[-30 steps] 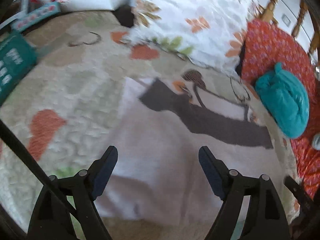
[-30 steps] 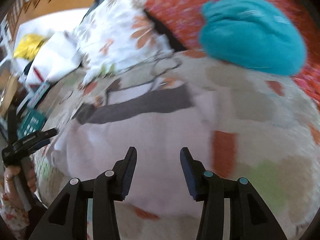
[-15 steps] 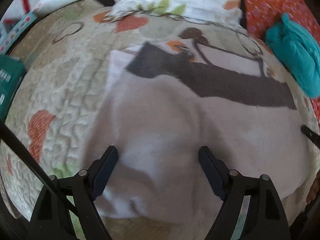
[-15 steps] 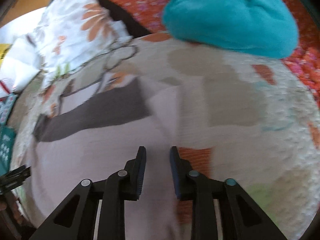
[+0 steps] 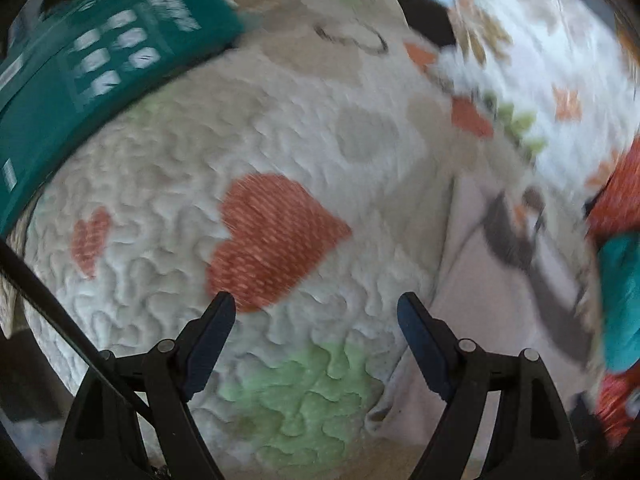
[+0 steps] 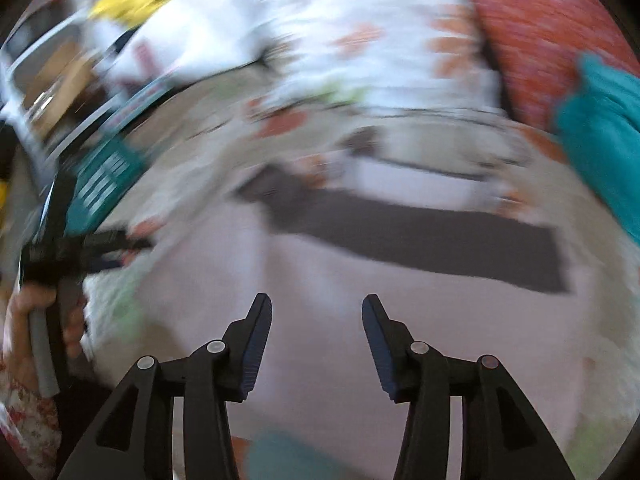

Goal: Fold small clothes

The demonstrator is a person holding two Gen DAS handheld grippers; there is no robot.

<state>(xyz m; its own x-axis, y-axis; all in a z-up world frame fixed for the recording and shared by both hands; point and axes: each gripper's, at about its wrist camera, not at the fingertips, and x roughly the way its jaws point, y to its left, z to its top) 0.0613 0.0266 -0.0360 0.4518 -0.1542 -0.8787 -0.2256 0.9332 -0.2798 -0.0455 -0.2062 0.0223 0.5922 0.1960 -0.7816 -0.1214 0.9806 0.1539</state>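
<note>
In my left wrist view, at the upper left of the frame, a teal box (image 5: 100, 68) lies on the quilted bedspread (image 5: 168, 184); it carries white printing, but blur smears it and I can read no word or brand. Lower centre, my left gripper (image 5: 316, 328) has its fingers wide apart and empty, hovering over an orange heart and a green patch of the quilt, not over any cloth. To the right edge of that frame lies the task's thing, the pale pink garment (image 5: 492, 320) with its dark band, spread on the bed; its near edge passes just beside my right-hand finger. Further right sits a teal bundle (image 5: 620, 300). In the right wrist view, at the left edge, I see my left hand (image 6: 36, 312) holding its tool; centre bottom, my right gripper (image 6: 316, 332) also stands open with nothing between the fingers, right over the garment, whose dark band (image 6: 420, 236) runs across the middle of the frame. As I judge it, the folding has barely begun: the garment lies flat and I see no fold in it, so every fold is left to make.
</note>
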